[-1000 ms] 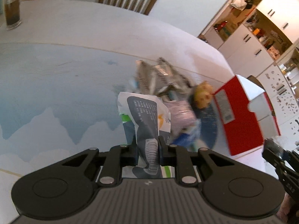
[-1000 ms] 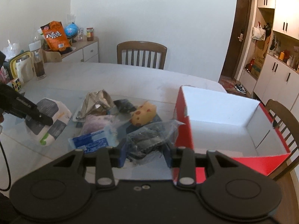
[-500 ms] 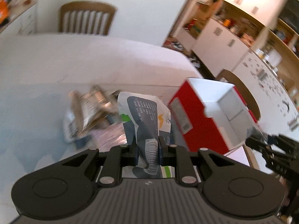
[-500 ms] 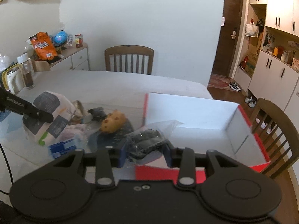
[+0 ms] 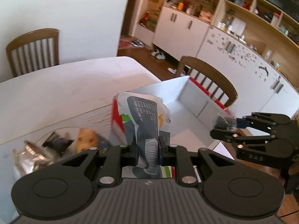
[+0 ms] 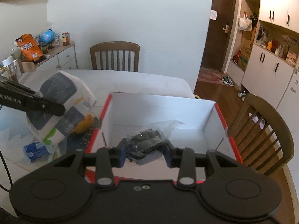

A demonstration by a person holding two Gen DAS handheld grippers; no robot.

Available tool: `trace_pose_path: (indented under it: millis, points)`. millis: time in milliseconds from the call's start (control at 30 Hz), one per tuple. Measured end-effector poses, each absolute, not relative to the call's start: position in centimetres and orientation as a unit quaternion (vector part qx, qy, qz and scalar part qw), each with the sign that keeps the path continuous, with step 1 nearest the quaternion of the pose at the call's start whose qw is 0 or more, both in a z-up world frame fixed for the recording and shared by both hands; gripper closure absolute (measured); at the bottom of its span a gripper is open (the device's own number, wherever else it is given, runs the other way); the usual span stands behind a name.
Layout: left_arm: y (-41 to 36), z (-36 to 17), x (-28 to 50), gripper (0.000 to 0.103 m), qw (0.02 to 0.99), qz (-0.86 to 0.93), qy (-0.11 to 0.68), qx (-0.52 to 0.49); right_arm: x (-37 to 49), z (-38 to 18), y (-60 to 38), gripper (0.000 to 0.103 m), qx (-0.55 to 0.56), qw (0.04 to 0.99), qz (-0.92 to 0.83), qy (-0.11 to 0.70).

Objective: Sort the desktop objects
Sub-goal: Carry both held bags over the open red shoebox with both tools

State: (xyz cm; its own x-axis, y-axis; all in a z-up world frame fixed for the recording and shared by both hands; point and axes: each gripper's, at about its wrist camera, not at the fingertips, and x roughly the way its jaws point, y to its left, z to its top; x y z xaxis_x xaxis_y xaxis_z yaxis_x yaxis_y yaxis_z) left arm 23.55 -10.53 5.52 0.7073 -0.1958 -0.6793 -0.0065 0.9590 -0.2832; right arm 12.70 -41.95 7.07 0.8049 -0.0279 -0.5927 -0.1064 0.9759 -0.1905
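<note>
My left gripper (image 5: pixel 148 152) is shut on a white and grey snack bag (image 5: pixel 143 115) and holds it in the air just left of the red box (image 5: pixel 194 100); the bag also shows in the right wrist view (image 6: pixel 59 108). My right gripper (image 6: pixel 143 155) is shut on a clear plastic bag of dark parts (image 6: pixel 147 140), held over the white inside of the red box (image 6: pixel 222 123). The right gripper also shows in the left wrist view (image 5: pixel 224 124), above the box's near edge.
On the table left of the box lie a yellow cheese-shaped toy (image 5: pixel 85 140), a crumpled foil bag (image 5: pixel 29 158), a dark packet (image 5: pixel 56 140) and a blue packet (image 6: pixel 35 149). Wooden chairs stand behind the table (image 6: pixel 115 56) and right of the box (image 6: pixel 265 136).
Both grippers have moved right with their bags. The right one now hangs over the box's inside; the left one has come up beside the box's left wall.
</note>
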Motion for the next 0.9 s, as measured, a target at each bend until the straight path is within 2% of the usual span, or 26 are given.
trace_pose_path:
  millis: [633, 900]
  points:
    - [-14.6, 2.1, 34.4, 0.085, 0.884, -0.108, 0.441, -0.109, 18.3, 5.1, -46.5, 0.064, -0.103, 0.919, -0.019, 0.381]
    - [-15.1, -1.0, 37.9, 0.085, 0.845, -0.121, 0.502, -0.138, 20.5, 3.8, -48.3, 0.064, -0.116, 0.887, -0.012, 0.446]
